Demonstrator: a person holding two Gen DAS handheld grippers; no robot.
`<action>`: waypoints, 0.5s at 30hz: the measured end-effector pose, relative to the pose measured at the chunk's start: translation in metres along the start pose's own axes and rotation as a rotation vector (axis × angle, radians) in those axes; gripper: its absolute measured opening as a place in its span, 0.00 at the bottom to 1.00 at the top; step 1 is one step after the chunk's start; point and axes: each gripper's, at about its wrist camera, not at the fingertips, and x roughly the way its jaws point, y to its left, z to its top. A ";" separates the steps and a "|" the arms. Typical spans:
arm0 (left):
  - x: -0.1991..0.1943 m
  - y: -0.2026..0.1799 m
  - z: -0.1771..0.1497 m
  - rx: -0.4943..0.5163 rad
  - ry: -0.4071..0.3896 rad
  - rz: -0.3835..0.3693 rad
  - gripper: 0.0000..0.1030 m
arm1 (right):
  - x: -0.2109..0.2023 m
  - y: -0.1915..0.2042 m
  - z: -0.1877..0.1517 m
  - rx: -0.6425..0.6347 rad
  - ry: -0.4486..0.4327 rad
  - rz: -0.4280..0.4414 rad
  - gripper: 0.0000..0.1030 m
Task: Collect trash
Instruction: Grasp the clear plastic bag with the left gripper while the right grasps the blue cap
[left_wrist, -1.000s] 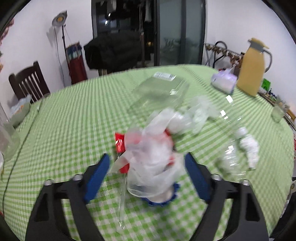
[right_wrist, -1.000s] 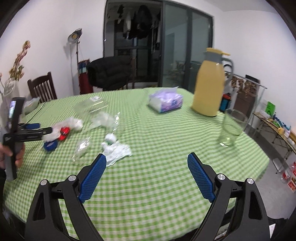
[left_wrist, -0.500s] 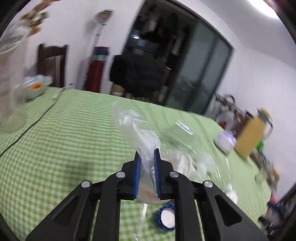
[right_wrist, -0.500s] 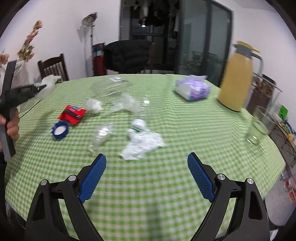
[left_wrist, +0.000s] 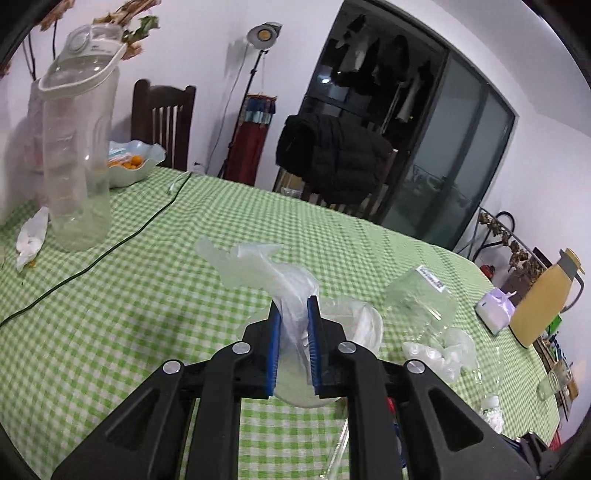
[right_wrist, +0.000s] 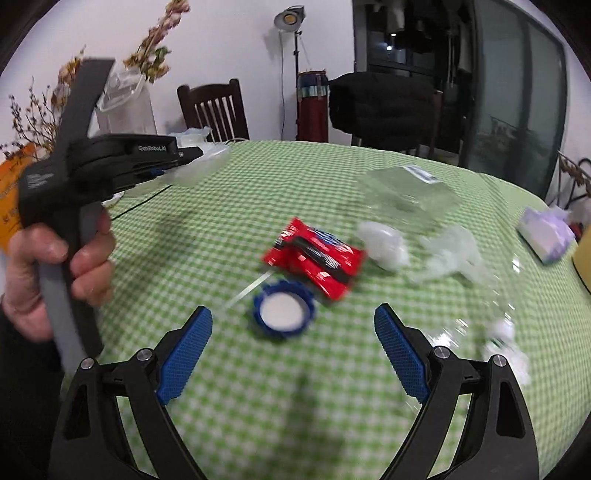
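My left gripper (left_wrist: 293, 314) is shut on a crumpled clear plastic bag (left_wrist: 258, 269), lifted above the green checked tablecloth (left_wrist: 147, 295). From the right wrist view, that left gripper (right_wrist: 192, 152) is at the left, held by a hand (right_wrist: 59, 273), with the bag (right_wrist: 203, 166) trailing from its tip. My right gripper (right_wrist: 293, 332) stands open, low over the table. Just beyond its fingers lies a blue bottle cap (right_wrist: 283, 314), white inside. Past it are a red snack wrapper (right_wrist: 317, 258), a white crumpled wad (right_wrist: 384, 243) and clear plastic film (right_wrist: 454, 254).
A clear plastic box (right_wrist: 406, 192) lies behind the wrapper, a tissue pack (right_wrist: 546, 232) at the right. A tall clear water jug (left_wrist: 77, 147), a fruit bowl (left_wrist: 129, 162), a black cable (left_wrist: 110, 247) and a yellow thermos (left_wrist: 546, 299) stand on the table. Chairs ring the far side.
My left gripper shut on the plastic bag and lifted it off the red wrapper and blue cap. My right gripper swept left and came down close over the cap and wrapper.
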 end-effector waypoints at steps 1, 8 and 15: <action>0.002 0.003 0.001 -0.009 0.010 0.008 0.11 | 0.007 0.000 0.002 0.006 0.015 -0.007 0.83; 0.009 0.001 -0.002 -0.001 0.042 0.019 0.11 | 0.052 0.009 -0.003 0.007 0.115 -0.025 0.83; 0.008 -0.007 -0.005 0.036 0.041 0.016 0.11 | 0.059 0.001 -0.003 0.046 0.147 -0.009 0.51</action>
